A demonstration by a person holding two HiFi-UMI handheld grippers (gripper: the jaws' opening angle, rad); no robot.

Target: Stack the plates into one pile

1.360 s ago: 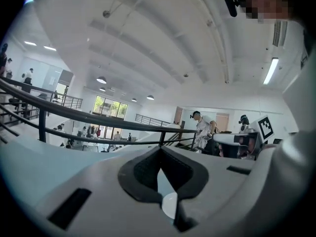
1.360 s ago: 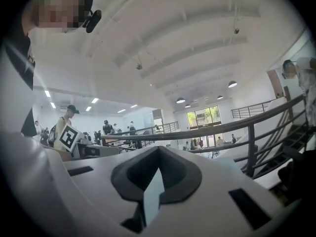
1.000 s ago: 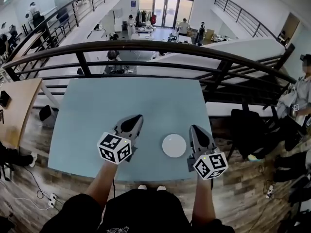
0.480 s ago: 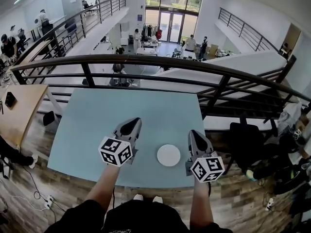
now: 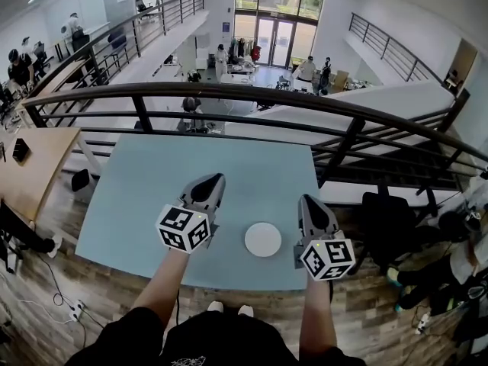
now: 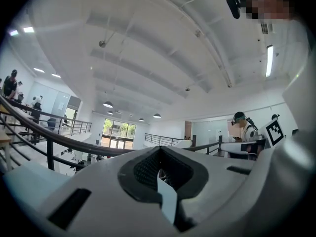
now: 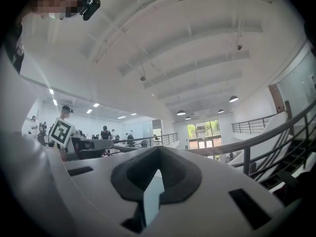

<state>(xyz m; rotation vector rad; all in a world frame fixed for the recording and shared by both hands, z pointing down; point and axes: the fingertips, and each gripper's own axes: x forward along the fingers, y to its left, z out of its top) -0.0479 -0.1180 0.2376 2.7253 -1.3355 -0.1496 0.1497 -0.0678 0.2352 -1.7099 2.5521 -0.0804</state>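
Observation:
A single round white pile of plates [image 5: 263, 239] lies on the pale blue table [image 5: 152, 189], near its front edge. My left gripper [image 5: 216, 178] hovers above the table just left of the pile, shut and holding nothing. My right gripper [image 5: 306, 200] hovers just right of the pile, also shut and empty. Both point level, away from me, with the pile between them. In the left gripper view the shut jaws of the left gripper [image 6: 160, 169] fill the lower half, and in the right gripper view those of the right gripper [image 7: 157, 171] do the same; neither view shows the plates or the table.
A dark metal railing [image 5: 229, 94] runs along the table's far edge, with an open hall below it. A wooden table [image 5: 30, 166] stands to the left. A dark chair [image 5: 389, 212] stands to the right of the blue table.
Both grippers have risen a little above the table, still shut. The head view has shifted slightly; the white pile has stayed where it was.

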